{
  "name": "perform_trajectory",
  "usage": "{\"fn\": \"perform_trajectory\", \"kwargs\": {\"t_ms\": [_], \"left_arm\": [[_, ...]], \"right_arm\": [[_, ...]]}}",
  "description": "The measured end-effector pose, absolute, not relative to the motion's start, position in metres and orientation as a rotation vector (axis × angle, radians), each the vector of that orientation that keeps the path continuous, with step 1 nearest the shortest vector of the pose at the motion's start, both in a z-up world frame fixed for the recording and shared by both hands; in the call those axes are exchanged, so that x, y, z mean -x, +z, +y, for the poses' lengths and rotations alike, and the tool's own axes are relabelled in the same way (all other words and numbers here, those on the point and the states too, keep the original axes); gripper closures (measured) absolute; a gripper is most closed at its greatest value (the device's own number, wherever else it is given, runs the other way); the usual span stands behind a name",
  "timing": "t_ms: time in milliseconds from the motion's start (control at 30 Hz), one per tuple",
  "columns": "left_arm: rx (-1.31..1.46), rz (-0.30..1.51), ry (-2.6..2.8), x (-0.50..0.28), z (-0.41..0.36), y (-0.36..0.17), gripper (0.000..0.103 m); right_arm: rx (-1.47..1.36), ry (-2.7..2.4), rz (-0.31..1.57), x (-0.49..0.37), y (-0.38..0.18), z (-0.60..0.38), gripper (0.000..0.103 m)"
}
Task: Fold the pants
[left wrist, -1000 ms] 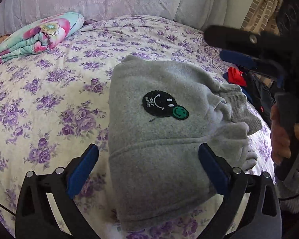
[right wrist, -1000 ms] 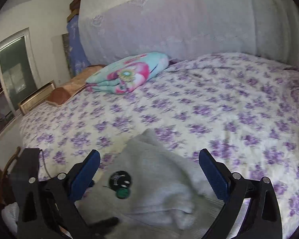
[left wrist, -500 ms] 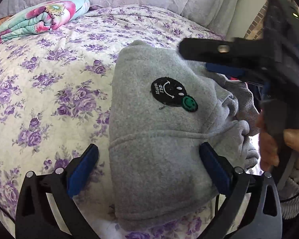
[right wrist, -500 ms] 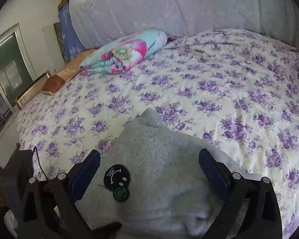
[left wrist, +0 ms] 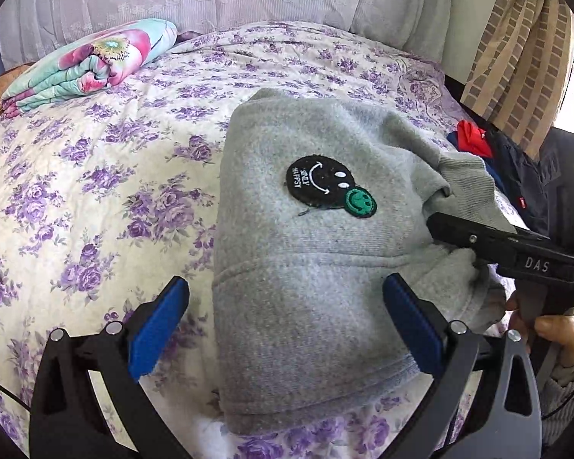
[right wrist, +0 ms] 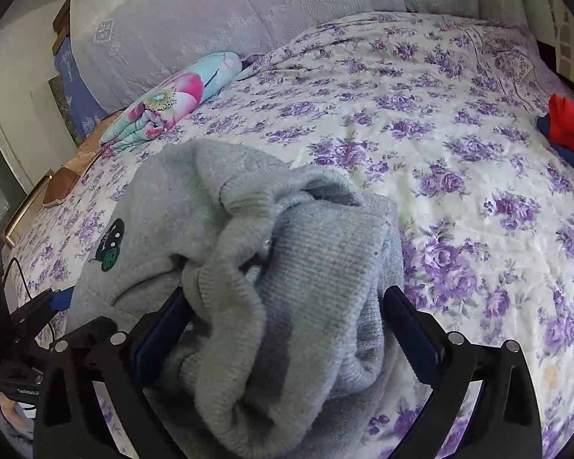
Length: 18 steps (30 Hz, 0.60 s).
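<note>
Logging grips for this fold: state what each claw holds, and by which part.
Left claw: open, holding nothing. Right claw: open around the gray pants' bunched ribbed cuff; not clamped.

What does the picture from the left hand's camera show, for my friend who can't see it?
Folded grey pants with a black smiley patch lie on a bed covered in a purple-flowered sheet. The left gripper is open just above their near edge, while the right gripper reaches in from the right side. A rolled flowery blanket lies far back.
</note>
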<state>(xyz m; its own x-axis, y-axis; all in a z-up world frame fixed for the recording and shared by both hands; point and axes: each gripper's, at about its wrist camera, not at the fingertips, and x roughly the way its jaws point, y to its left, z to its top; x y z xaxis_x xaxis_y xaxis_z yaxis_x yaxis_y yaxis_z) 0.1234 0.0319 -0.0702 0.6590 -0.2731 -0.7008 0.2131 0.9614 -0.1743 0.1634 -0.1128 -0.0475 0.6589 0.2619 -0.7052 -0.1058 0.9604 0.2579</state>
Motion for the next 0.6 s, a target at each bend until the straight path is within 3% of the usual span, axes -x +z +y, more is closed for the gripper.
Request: {"fn": "perform_trajectory", "kwargs": {"t_ms": [600], "left_arm": [[0.085, 0.802, -0.261, -0.122, 0.033, -0.066, 0.004]], "right_arm": [[-0.487, 0.246, 0.728, -0.098, -0.038, -0.167, 0.003]]}}
